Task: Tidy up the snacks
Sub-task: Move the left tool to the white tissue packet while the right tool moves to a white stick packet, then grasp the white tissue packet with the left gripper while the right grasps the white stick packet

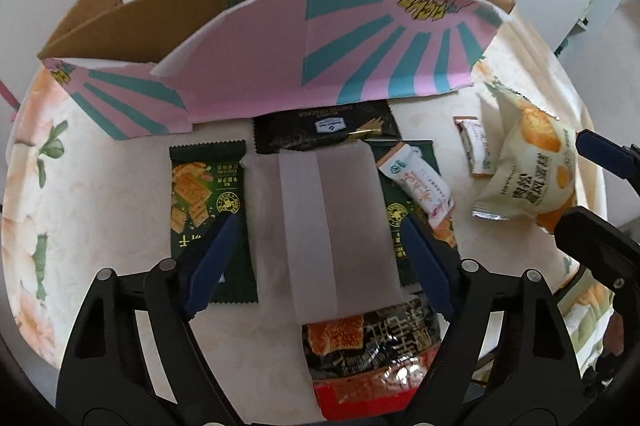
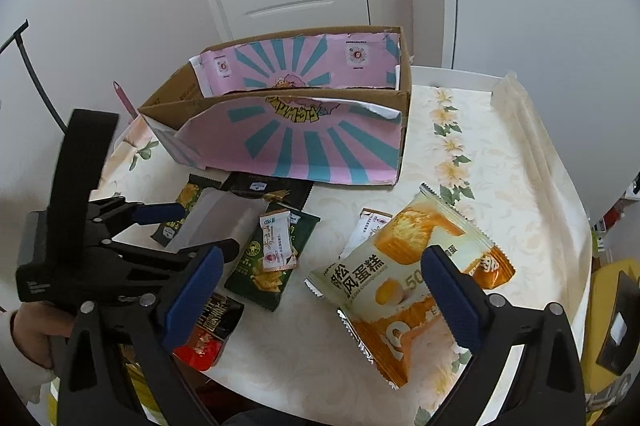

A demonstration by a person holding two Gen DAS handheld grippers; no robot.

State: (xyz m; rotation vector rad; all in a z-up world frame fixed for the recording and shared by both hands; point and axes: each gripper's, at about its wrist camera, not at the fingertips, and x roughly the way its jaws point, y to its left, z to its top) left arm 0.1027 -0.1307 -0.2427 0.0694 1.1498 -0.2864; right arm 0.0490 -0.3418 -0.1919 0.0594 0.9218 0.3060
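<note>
A pink and teal cardboard box point(image 1: 304, 37) stands open at the back of the table; it also shows in the right wrist view point(image 2: 304, 141). My left gripper point(image 1: 320, 250) is open, its blue fingers either side of a white packet point(image 1: 324, 226) that lies flat on other snacks. Green cracker packets point(image 1: 200, 193) lie beside it. My right gripper point(image 2: 324, 290) is open, hovering over an orange and cream cake packet point(image 2: 400, 266) without gripping it. The left gripper point(image 2: 176, 226) and the white packet point(image 2: 216, 218) also show in the right wrist view.
A black packet point(image 1: 324, 129) lies against the box front. A small white sachet point(image 1: 420, 181) rests on a green packet, another point(image 1: 476, 149) lies to the right. A black and red packet point(image 1: 360, 354) lies nearest. The floral tablecloth point(image 2: 500, 185) ends at the round table edge.
</note>
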